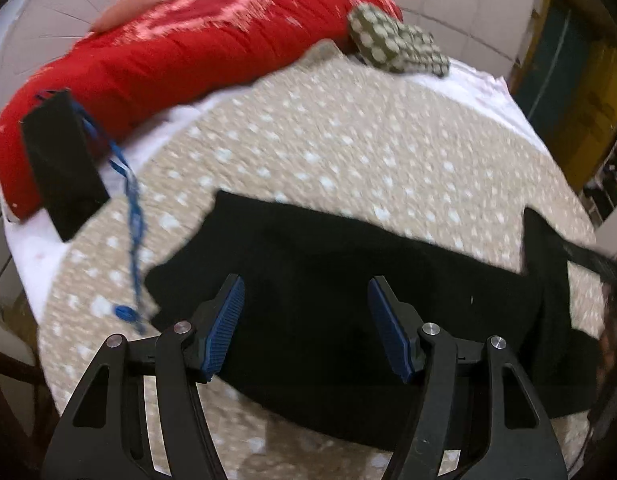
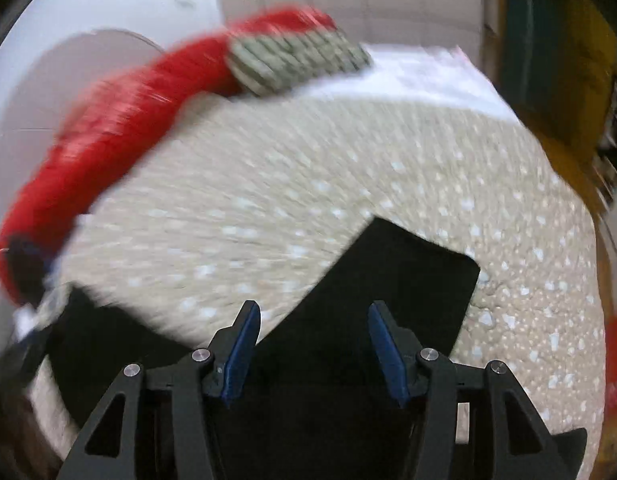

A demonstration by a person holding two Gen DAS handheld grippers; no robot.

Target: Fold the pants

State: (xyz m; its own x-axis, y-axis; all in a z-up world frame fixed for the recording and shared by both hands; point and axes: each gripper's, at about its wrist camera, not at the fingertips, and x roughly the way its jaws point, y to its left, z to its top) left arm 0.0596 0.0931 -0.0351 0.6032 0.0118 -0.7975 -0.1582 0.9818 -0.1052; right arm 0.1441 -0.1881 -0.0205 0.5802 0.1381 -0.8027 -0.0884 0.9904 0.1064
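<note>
Left wrist view: left gripper (image 1: 306, 328) hangs parted and empty over the black pants (image 1: 348, 300), which lie flat on the spotted cover (image 1: 328, 152). Right gripper (image 2: 314, 350) likewise spread, a pant leg ahead. Risk: pinching one layer only would skew the fold.

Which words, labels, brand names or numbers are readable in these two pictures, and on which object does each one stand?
None can be read.
Red bolster pillow: pale marks, too blurred to tell if they are text.
Black pants: no label shows.
Small black rectangular case with blue cord: plain.
</note>
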